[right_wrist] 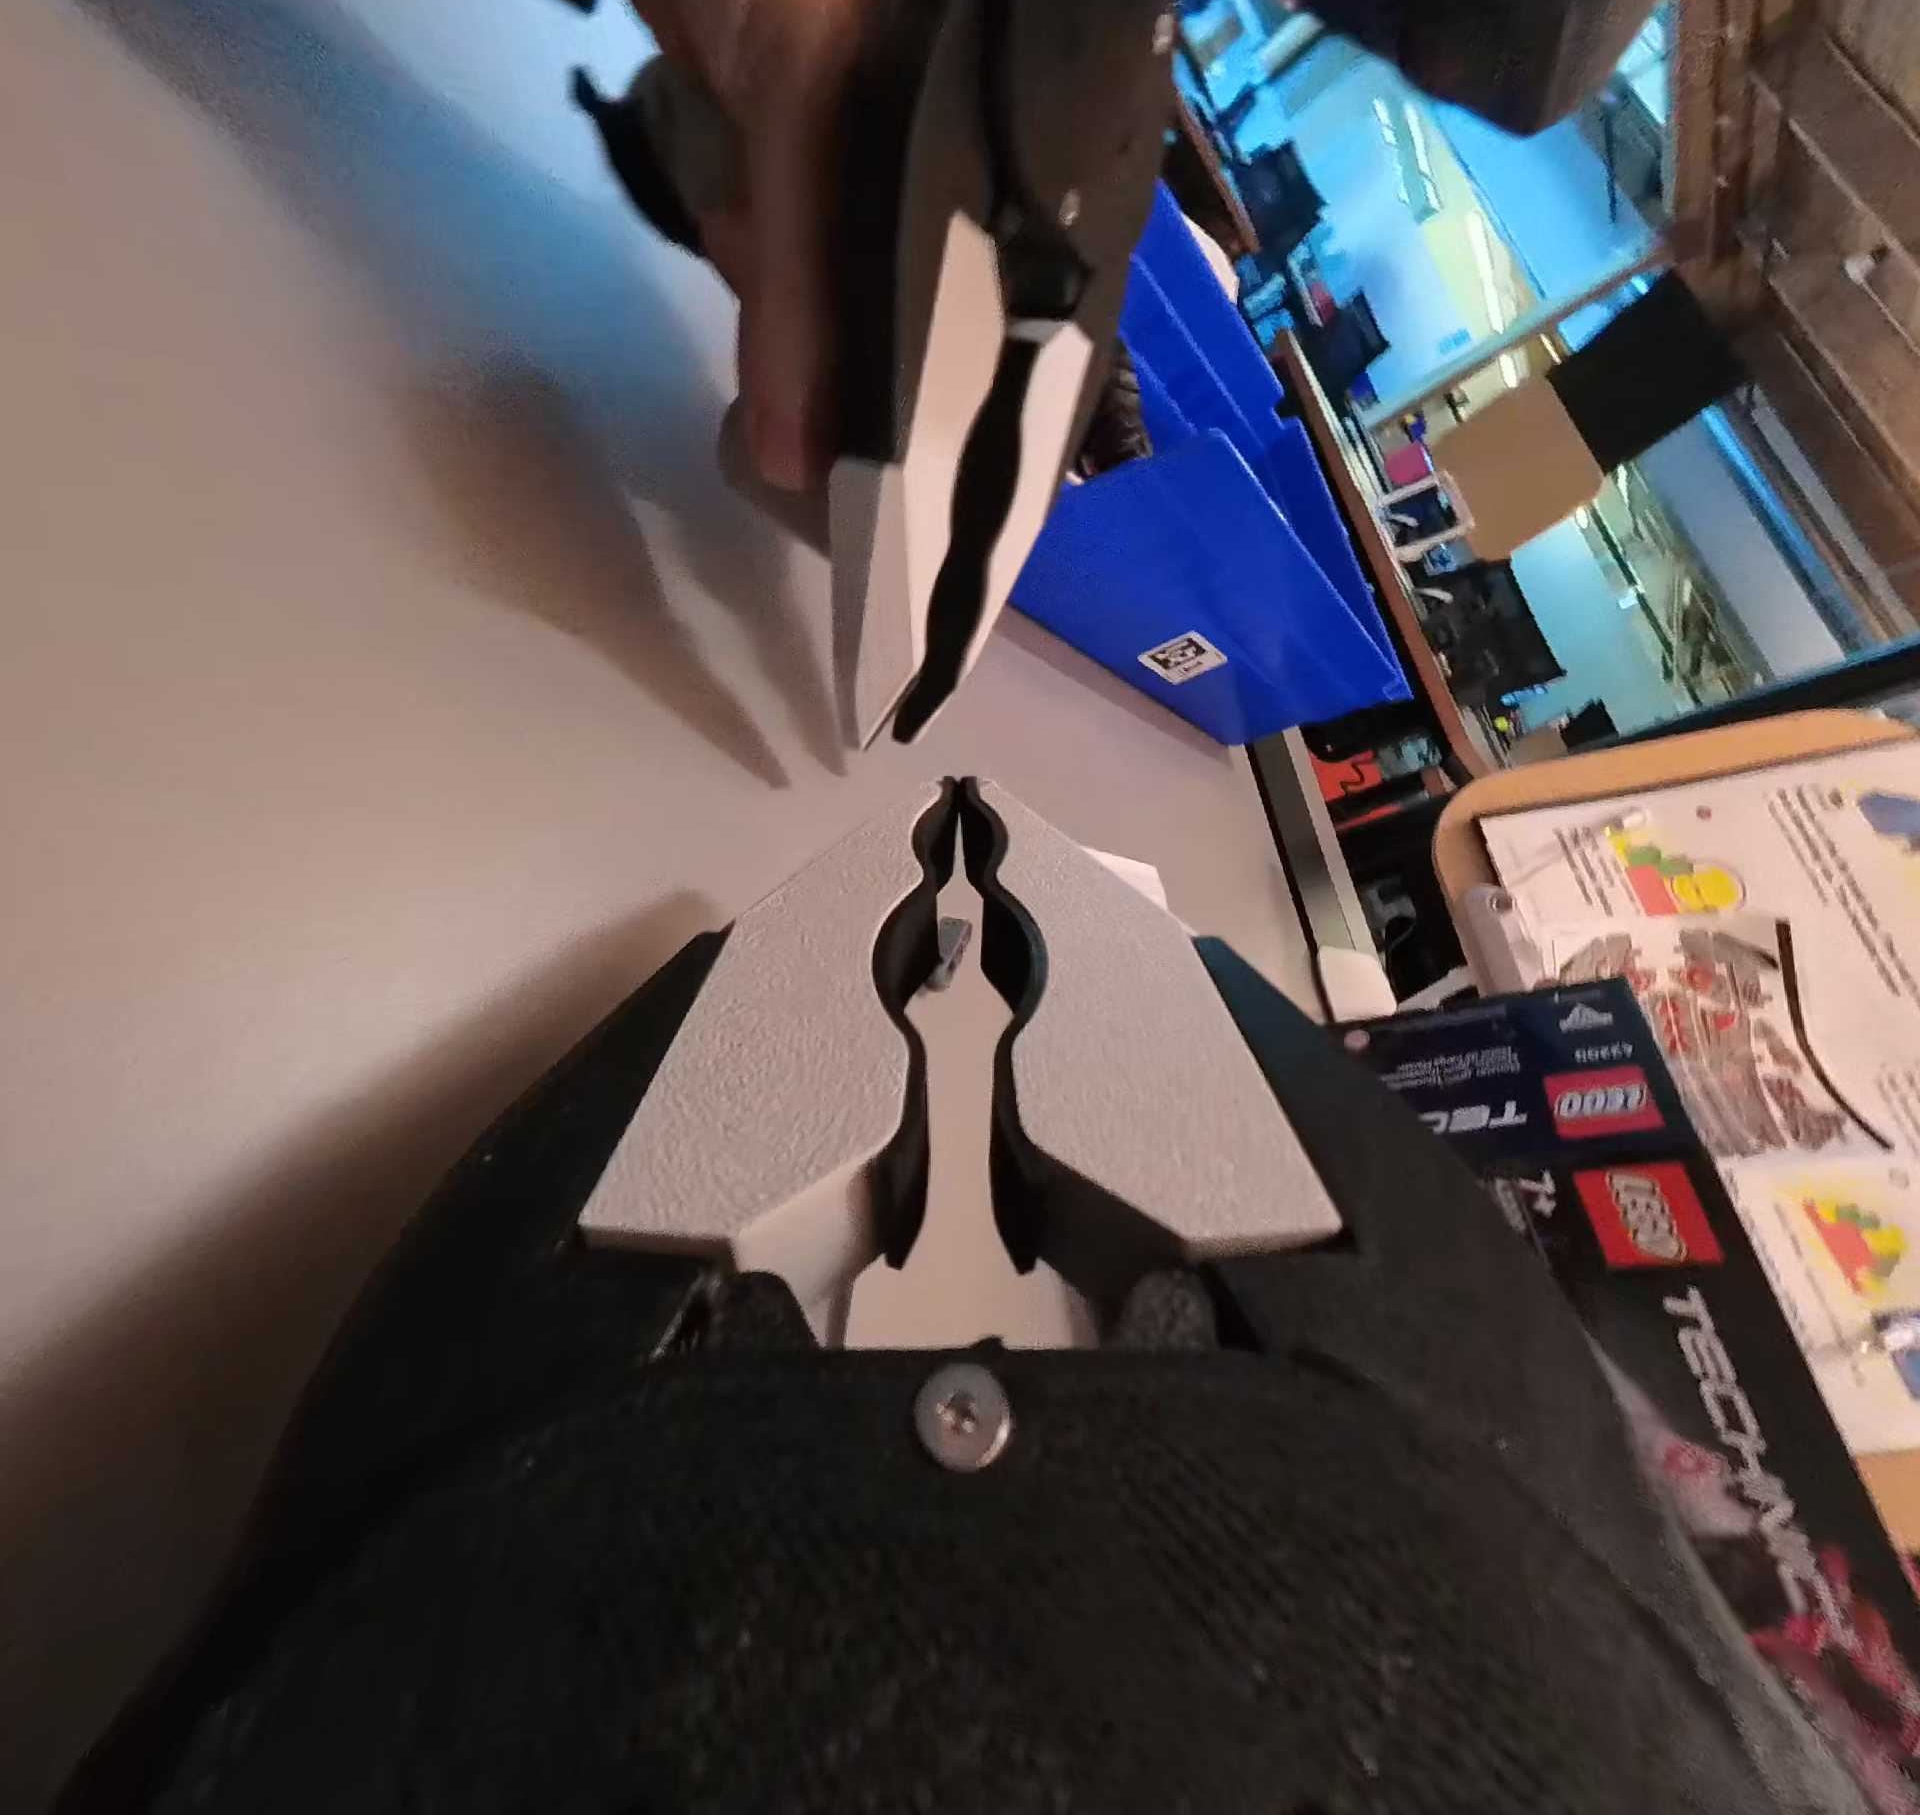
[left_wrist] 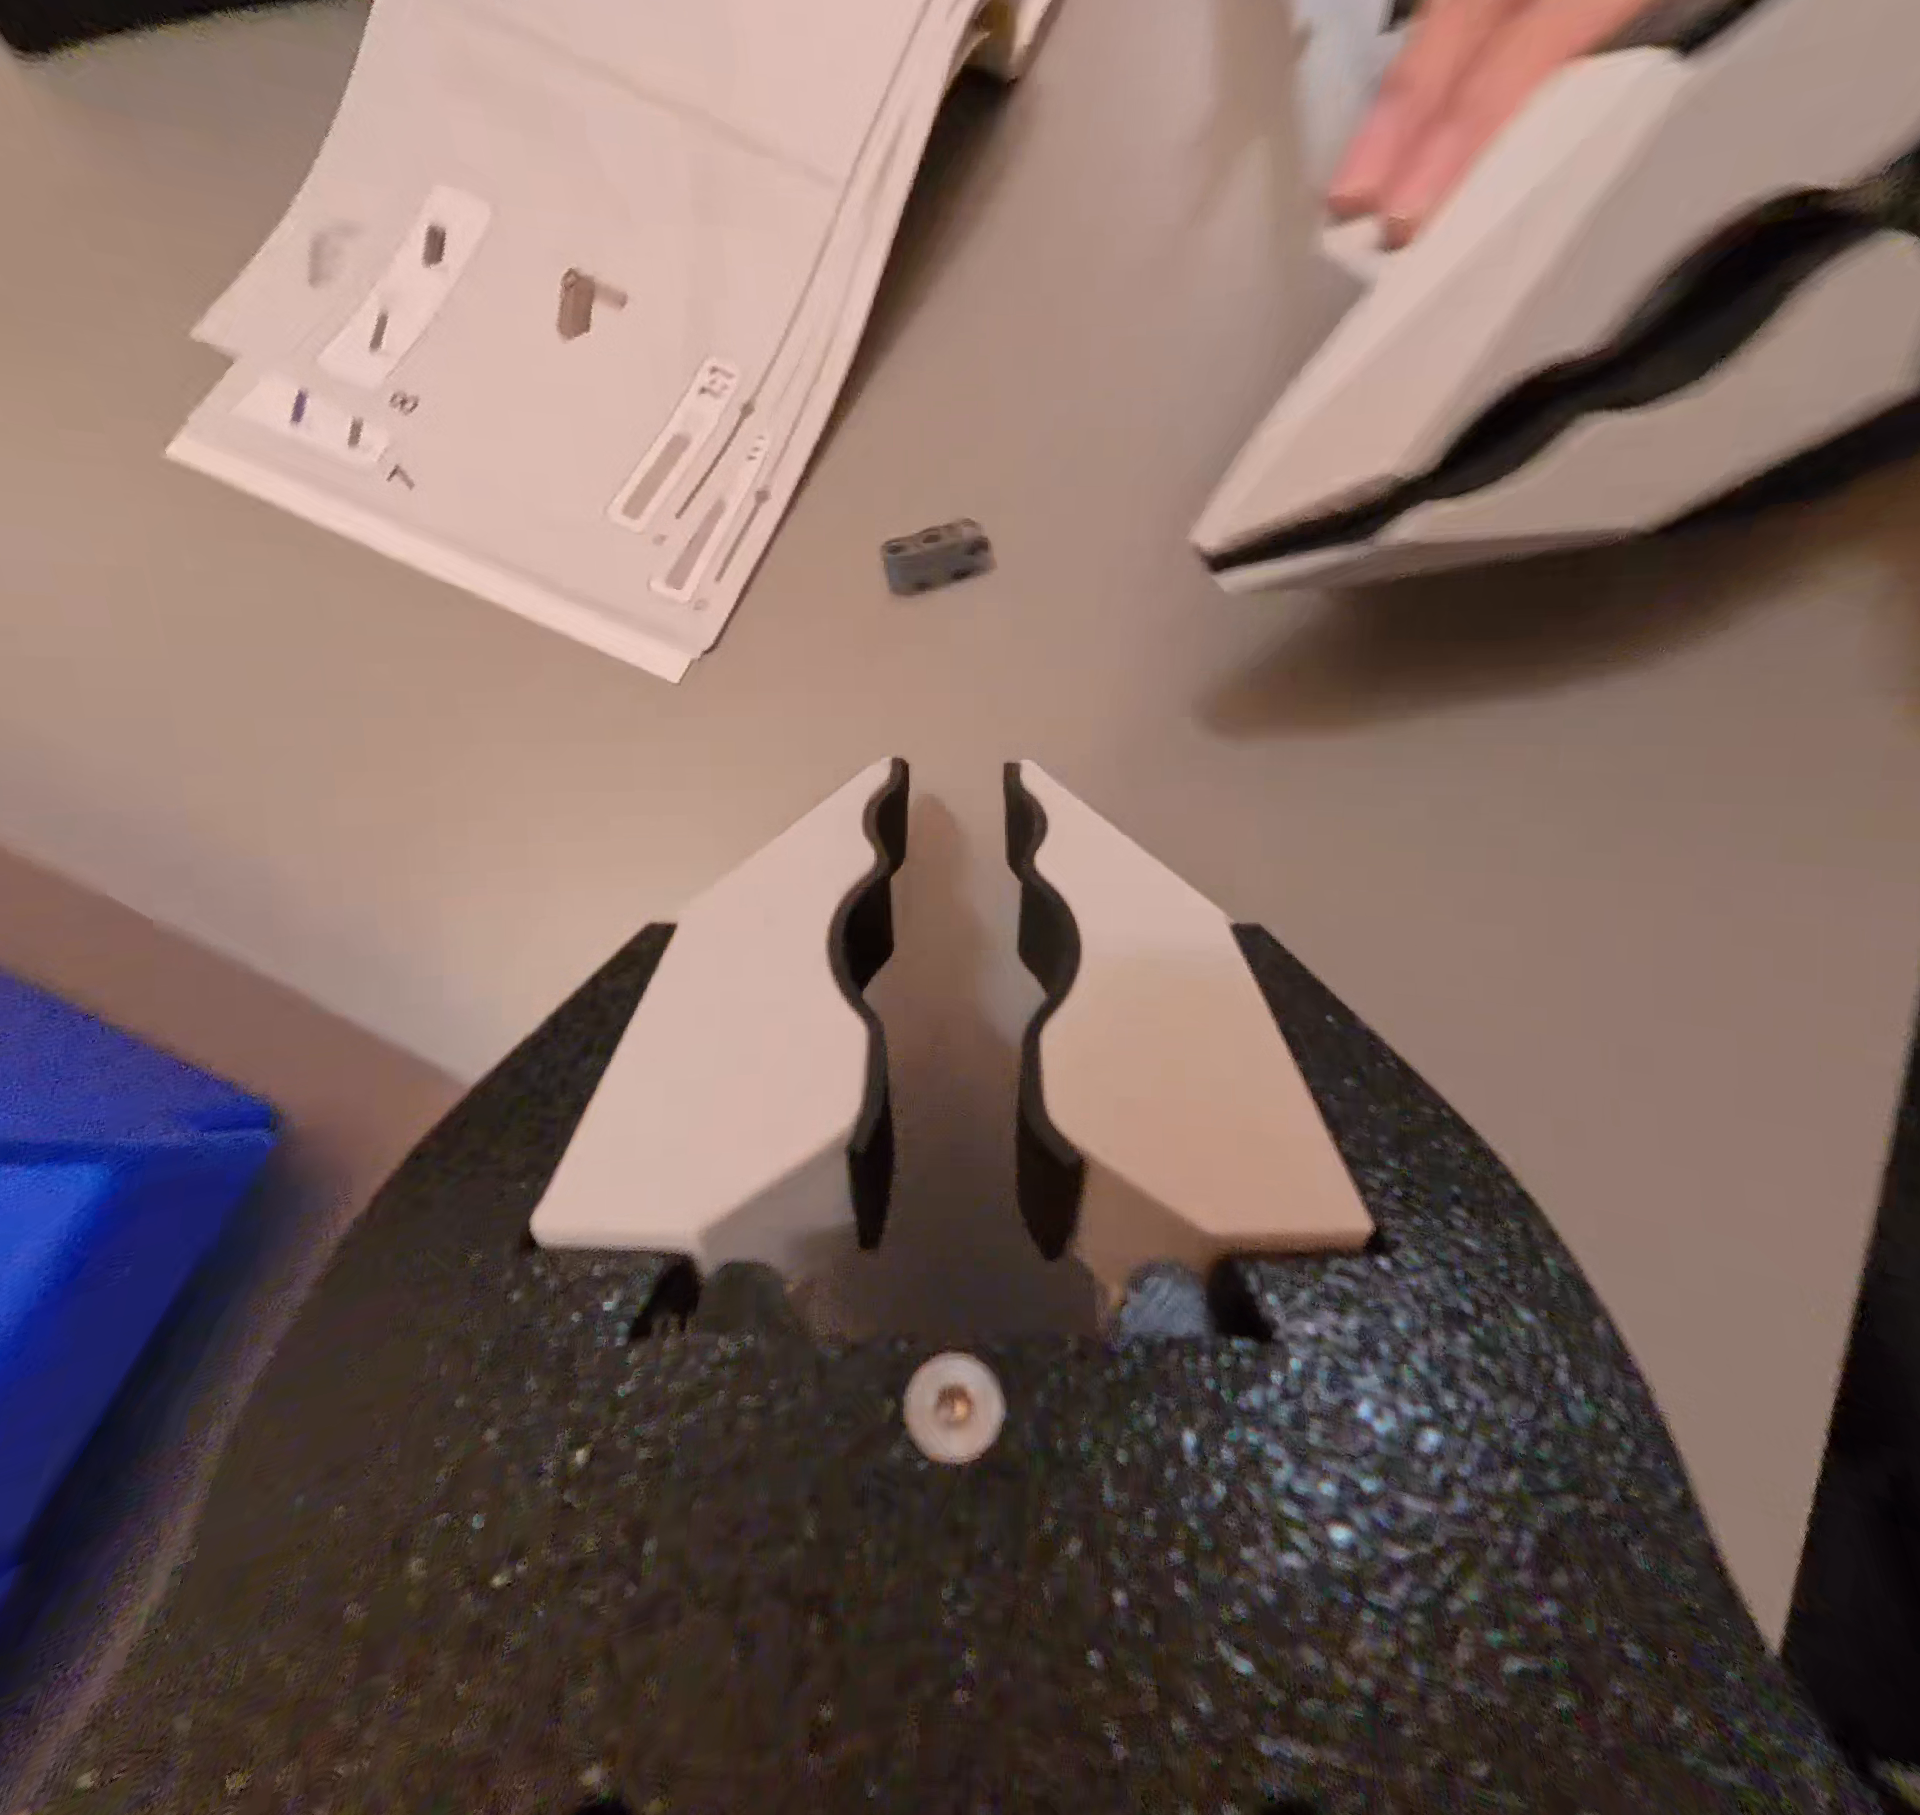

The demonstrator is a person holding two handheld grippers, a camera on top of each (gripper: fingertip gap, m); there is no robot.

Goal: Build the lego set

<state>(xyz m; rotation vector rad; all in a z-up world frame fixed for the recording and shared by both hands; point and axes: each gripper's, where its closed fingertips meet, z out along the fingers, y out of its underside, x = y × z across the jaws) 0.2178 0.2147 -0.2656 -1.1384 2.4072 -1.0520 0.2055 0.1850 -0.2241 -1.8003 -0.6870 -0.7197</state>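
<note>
Apart, left fingers (left_wrist: 821, 944) hold nothing.

The counter (left_wrist: 1299, 934) was smooth and grey-brown, with soft shadows on it. In the right wrist view it (right_wrist: 260, 518) looked paler. Blue bins (right_wrist: 1226, 570) stood at its far edge, and a blue one (left_wrist: 94, 1246) showed at the left of the left wrist view. Behind them was a room (right_wrist: 1475, 207) lit in bright blue-white light, too blurry to make out. A brick wall (right_wrist: 1829, 155) ran along one side.
</note>
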